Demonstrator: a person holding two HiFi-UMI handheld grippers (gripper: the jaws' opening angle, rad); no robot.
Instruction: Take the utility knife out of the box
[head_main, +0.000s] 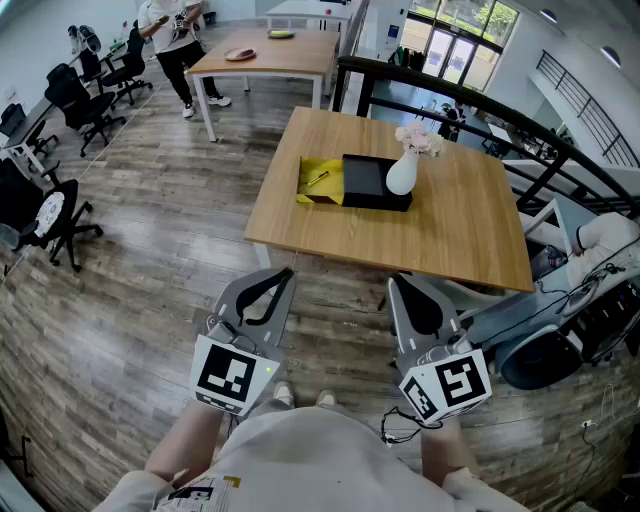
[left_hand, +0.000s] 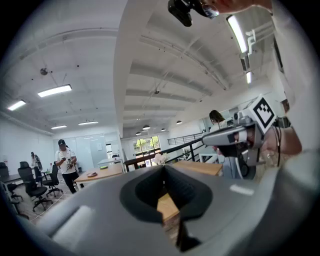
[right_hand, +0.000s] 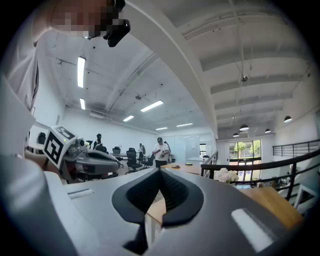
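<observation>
Left gripper (head_main: 289, 271), right gripper (head_main: 393, 281): closed, empty

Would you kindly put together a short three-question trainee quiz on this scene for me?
1. True or false: the left gripper holds the utility knife.
2. The utility knife lies: A) on the floor; B) in the yellow tray of the box; C) on the far table.
3. How do the jaws of the right gripper stand?
Key: 1 false; 2 B; 3 shut and empty.
</observation>
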